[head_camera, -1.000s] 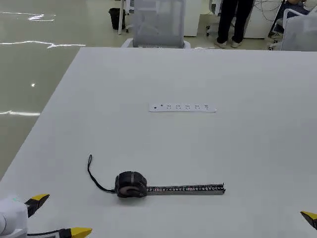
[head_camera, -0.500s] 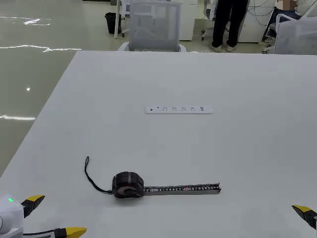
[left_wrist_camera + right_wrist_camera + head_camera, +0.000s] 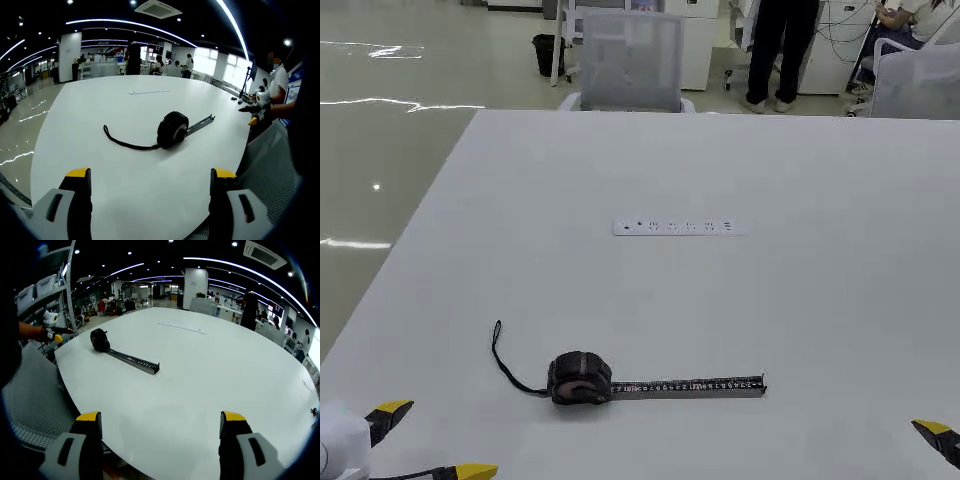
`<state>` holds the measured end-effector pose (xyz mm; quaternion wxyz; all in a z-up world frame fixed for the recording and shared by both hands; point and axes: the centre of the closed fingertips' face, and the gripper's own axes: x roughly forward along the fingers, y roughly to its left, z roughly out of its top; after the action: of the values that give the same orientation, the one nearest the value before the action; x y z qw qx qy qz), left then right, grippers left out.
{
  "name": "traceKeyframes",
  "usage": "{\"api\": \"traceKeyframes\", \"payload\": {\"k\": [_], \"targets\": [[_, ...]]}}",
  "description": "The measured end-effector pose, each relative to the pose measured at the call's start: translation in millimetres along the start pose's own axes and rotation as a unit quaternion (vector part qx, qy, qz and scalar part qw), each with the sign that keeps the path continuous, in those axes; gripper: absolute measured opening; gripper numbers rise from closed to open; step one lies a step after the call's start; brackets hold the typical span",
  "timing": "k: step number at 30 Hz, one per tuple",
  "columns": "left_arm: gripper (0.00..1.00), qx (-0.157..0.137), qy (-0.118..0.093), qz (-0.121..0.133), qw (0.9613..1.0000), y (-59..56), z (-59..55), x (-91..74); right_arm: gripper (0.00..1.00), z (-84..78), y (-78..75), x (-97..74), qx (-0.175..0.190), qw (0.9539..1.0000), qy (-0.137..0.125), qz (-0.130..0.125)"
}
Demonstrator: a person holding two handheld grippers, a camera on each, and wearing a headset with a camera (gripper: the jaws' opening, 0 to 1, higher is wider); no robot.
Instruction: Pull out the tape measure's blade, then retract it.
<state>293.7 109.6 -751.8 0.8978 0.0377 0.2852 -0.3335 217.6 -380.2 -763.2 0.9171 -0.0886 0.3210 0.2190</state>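
The broad white counter (image 3: 820, 300) is smooth and matt. The round black tape measure case (image 3: 580, 378) looks like dull rubbery plastic, its grey printed blade (image 3: 690, 386) thin metal, its black wrist loop (image 3: 505, 358) cord. The flat white power strip (image 3: 678, 227) is smooth plastic. The pale floor (image 3: 380, 150) is glossy. The grey chair back (image 3: 630, 55) is mesh cloth.

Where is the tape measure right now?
In the head view, the tape measure lies front-left on the table, its blade stretched rightward, nearer than the power strip.
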Motion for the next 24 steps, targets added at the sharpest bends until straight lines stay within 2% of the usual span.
{"api": "traceKeyframes", "payload": {"k": [3,8,10,14,18,21,24], "targets": [[0.99,-0.006,-0.001,0.008,0.9999,3.0,2.0,0.2,1.0,-0.1,-0.4,-0.6,0.001,1.0,0.001,0.0],[0.99,-0.021,-0.011,0.029,0.9993,4.5,12.7,3.9,1.0,1.1,1.2,1.5,0.0,1.0,0.0,0.002],[0.99,-0.023,-0.002,0.031,0.9993,-4.2,14.9,7.5,1.0,3.3,1.8,2.8,-0.008,1.0,-0.004,0.001],[0.99,-0.015,-0.004,0.028,0.9995,-15.3,20.9,14.2,1.0,6.0,2.8,5.7,-0.012,0.9999,-0.005,0.007],[0.99,-0.005,-0.003,0.022,0.9997,-21.6,24.4,19.7,0.99,11.9,2.0,6.1,-0.015,0.9997,-0.014,0.011],[0.99,0.0,-0.01,0.019,0.9998,-21.8,28.0,24.2,0.98,15.1,1.9,6.8,-0.018,0.9996,-0.017,0.014],[0.99,-0.012,-0.012,0.02,0.9997,-24.6,32.3,28.4,0.98,17.1,3.4,8.1,-0.023,0.9994,-0.017,0.018]]}}
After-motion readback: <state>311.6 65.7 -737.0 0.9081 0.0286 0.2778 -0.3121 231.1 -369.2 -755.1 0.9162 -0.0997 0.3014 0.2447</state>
